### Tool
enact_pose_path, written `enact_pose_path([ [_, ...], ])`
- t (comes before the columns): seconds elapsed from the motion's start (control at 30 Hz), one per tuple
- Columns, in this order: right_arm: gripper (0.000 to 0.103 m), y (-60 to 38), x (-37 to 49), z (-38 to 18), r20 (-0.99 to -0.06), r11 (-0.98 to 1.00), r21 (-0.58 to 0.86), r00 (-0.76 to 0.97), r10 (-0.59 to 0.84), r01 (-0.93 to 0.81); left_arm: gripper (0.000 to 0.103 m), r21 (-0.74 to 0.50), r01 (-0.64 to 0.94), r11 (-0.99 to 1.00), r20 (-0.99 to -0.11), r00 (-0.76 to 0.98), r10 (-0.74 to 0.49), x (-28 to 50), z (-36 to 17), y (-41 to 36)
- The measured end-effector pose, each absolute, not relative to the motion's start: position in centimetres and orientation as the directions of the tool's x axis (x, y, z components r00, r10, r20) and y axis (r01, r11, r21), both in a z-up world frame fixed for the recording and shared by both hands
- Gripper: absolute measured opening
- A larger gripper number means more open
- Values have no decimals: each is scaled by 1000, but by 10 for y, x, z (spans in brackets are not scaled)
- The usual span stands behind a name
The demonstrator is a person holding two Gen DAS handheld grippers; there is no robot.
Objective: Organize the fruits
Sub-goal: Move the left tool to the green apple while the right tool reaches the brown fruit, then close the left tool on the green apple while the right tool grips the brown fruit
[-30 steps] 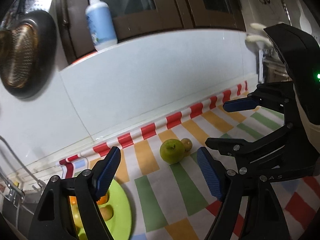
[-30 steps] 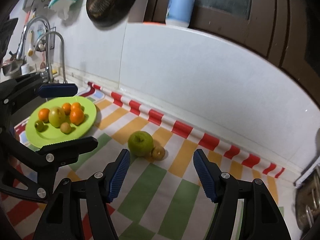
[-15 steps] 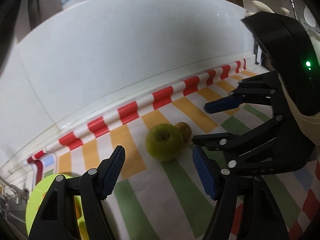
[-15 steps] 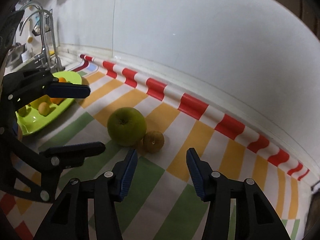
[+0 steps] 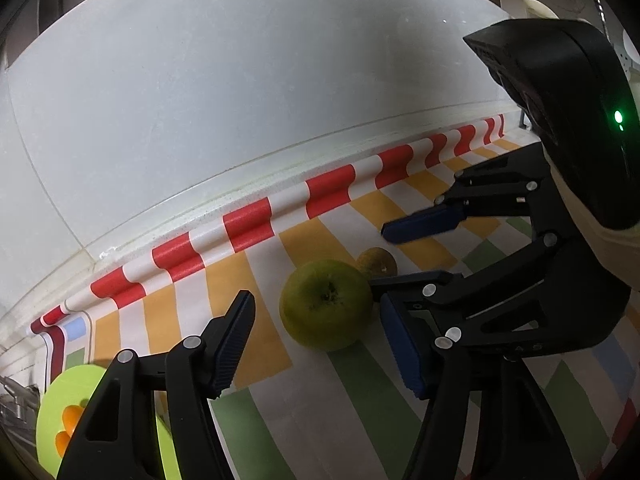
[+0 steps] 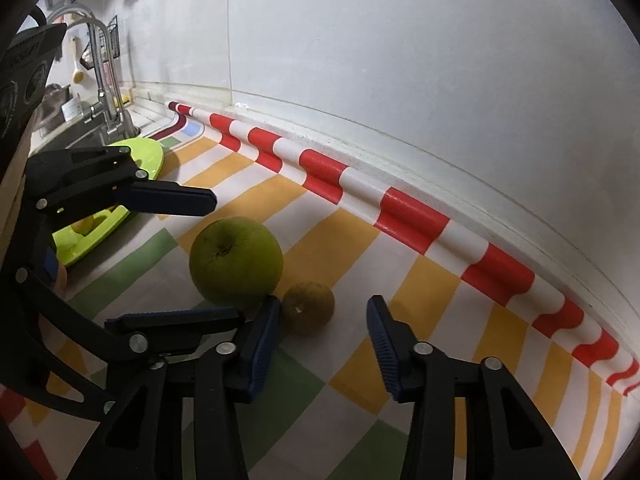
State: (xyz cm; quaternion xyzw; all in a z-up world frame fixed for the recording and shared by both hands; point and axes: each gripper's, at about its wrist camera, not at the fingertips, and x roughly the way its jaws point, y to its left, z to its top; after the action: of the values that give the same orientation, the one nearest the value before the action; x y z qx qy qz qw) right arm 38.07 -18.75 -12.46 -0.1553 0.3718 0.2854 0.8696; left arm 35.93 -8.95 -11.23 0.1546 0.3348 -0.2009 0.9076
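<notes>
The left gripper (image 5: 316, 344) points down at the surface (image 5: 256, 420), which is covered by a cloth of orange, green and white checks with a red-and-white border along the wall. The apple (image 5: 326, 304), green and stem-up, lies on the cloth ahead of the left jaws and in line with the gap between them. The left jaws stand apart and are closing; neither pad touches the apple, and a strip of cloth shows between the left pad and the fruit.

Just behind the apple and touching it, or nearly so, sits a small brown fruit (image 5: 376, 263). In the right wrist view the right gripper (image 6: 322, 344) has this small fruit (image 6: 308, 307) ahead of its gap, just beyond the tip of its left finger. The right jaws are apart and closing, with nothing clamped between the pads; whether the left pad touches the fruit's side cannot be told. The apple (image 6: 236, 260) lies left of the right gripper's gap, between the two blue pads of the left gripper (image 6: 192, 252) seen from the side.

A green plate (image 6: 148, 156) holding other fruits lies to the left by the tap (image 6: 104, 72). In the left wrist view the plate (image 5: 52, 396) shows at the lower left with orange fruits (image 5: 68, 420) on it, well apart from the apple.
</notes>
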Motion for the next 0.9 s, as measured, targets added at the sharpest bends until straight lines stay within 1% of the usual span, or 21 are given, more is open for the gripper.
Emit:
enact_pose_path([
  [0.13, 30, -187, 387, -127, -743, 786, -25, 538, 399, -617, 53, 130, 475, 870, -671, 688, -275, 364, -111, -90],
  [0.23, 30, -192, 387, -127, -739, 809, -1, 546, 395, -587, 48, 119, 476, 871, -671, 685, -283, 366, -110, -92],
  [0.4, 30, -206, 376, -125, -739, 876, -11, 594, 318, -483, 48, 115, 466, 877, -671, 688, -277, 369, -110, -94],
  [0.53, 30, -218, 358, -114, -708, 918, -12, 651, 272, -397, 48, 127, 459, 879, -665, 697, -268, 370, -111, -97],
  [0.63, 30, -220, 344, -107, -694, 934, -2, 673, 255, -356, 47, 140, 453, 880, -664, 703, -256, 367, -110, -99],
  [0.9, 30, -224, 321, -90, -658, 952, 51, 707, 259, -302, 47, 88, 415, 906, -656, 708, -261, 347, -94, -91],
])
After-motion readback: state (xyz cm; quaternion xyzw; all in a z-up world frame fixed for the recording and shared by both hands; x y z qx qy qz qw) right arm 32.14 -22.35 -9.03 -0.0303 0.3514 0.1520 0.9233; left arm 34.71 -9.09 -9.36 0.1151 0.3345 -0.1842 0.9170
